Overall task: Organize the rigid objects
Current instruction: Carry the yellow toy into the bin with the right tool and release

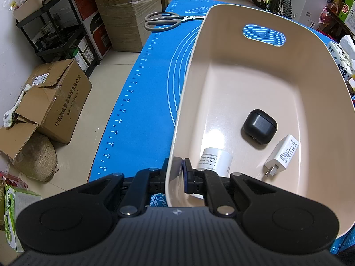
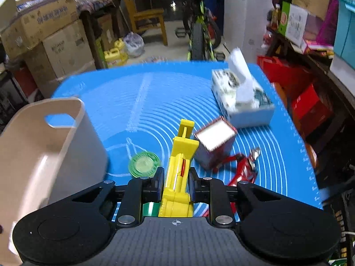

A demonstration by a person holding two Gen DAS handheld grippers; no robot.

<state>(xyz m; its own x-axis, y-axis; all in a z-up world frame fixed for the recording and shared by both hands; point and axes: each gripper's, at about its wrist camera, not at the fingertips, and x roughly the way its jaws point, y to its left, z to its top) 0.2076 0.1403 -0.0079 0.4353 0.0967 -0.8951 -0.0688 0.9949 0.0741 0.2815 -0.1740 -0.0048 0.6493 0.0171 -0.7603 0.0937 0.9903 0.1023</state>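
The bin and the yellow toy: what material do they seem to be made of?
Bin: looks like smooth, slightly glossy beige plastic; light reflects on its floor, and the rim and handle cutout are moulded round. Yellow toy: probably hard plastic with a dull sheen, with sharp moulded edges and seams; a small orange part inside it is too blurred to judge.

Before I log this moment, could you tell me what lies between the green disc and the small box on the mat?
In the right wrist view, the yellow toy held by the right gripper stands between the green disc and the small box.
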